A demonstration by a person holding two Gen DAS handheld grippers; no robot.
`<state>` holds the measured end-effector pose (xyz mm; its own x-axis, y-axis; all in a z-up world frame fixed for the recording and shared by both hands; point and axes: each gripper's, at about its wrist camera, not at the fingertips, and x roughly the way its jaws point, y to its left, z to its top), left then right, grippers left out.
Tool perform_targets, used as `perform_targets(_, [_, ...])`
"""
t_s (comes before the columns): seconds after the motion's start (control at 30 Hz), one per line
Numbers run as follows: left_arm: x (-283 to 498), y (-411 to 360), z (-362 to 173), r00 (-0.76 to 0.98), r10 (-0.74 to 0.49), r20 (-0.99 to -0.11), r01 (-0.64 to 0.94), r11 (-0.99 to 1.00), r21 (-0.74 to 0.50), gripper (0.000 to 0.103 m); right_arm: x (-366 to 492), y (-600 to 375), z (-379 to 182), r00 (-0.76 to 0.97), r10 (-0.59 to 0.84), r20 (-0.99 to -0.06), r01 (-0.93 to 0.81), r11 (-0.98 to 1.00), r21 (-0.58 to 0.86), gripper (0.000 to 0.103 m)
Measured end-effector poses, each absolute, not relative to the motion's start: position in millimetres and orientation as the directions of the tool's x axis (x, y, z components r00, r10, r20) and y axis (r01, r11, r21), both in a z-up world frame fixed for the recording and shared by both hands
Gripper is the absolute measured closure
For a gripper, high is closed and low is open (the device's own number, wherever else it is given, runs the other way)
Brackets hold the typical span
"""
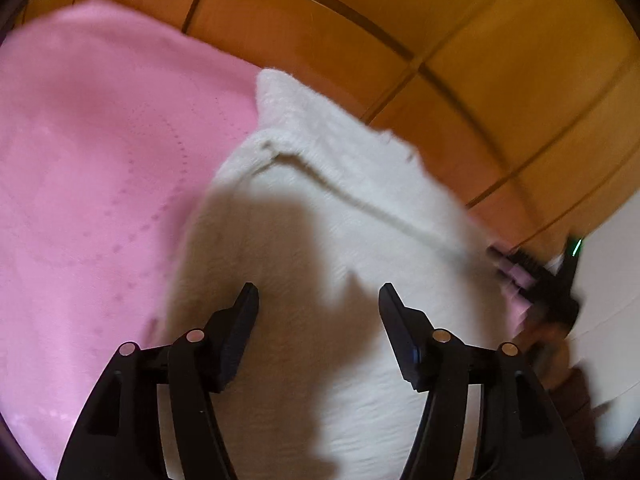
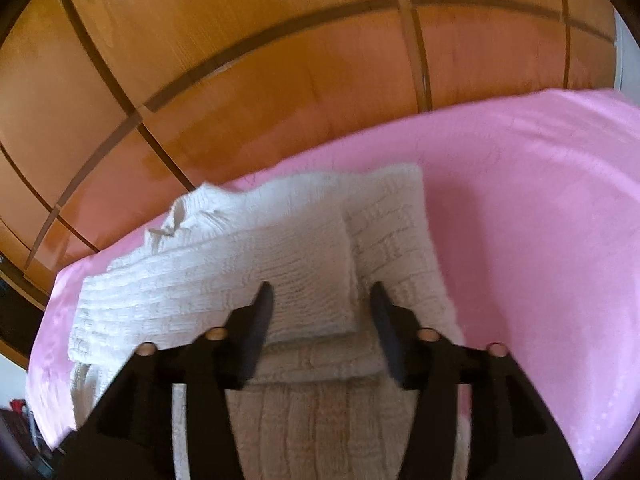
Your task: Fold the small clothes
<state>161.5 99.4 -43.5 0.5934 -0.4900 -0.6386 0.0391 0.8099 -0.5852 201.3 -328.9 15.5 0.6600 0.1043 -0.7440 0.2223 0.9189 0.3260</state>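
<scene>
A white knitted garment (image 1: 340, 200) lies folded on a pink bed sheet (image 1: 100, 140). My left gripper (image 1: 318, 292) hovers just above the knit, jaws apart, with nothing pinched between them. At the garment's right edge a blurred black shape is my right gripper (image 1: 510, 276), held by a hand. In the right wrist view the garment (image 2: 280, 240) shows ribbed layers folded over one another. My right gripper (image 2: 322, 292) stands open above the corner of the top layer, its pads clear of the cloth.
The pink sheet (image 2: 520, 200) spreads wide to the right of the garment. Orange wooden cupboard panels (image 2: 240, 60) with dark seams rise close behind the bed. A white wall (image 1: 616, 280) shows at the far right in the left wrist view.
</scene>
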Motion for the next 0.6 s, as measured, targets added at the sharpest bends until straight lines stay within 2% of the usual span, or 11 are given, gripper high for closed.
perform_targets(0.13, [192,91,-30,0.616,-0.483,-0.622,0.069,0.820,-0.568,0.042,198,-310,31,0.699,0.097,-0.708,0.179,0.936,0.304,0.037])
perform_targets(0.2, [211,86,-27,0.620,-0.492,-0.611,0.076,0.813,-0.577,0.035,201,-295,35,0.707,0.104,-0.700,0.136,0.951,0.279,0.033])
perform_targets(0.27, [230,82,-27,0.628,-0.490,-0.605,0.063,0.806,-0.588,0.035,208,-281,33,0.703,0.109,-0.703,0.100,0.963,0.249,0.031])
perform_targets(0.37, [260,83,-32,0.637,-0.479,-0.605,0.016,0.792,-0.610,0.035,220,-266,21,0.682,0.102,-0.724,0.073,0.976,0.206,0.031])
perform_targets(0.5, [271,118,-41,0.715,-0.355,-0.602,-0.138,0.773,-0.619,0.035,229,-259,-6,0.634,0.096,-0.767,0.069,0.981,0.179,0.030])
perform_targets(0.6, [263,145,-63,0.683,-0.381,-0.623,-0.207,0.717,-0.665,0.050,226,-257,-14,0.644,0.090,-0.760,0.063,0.983,0.171,0.028])
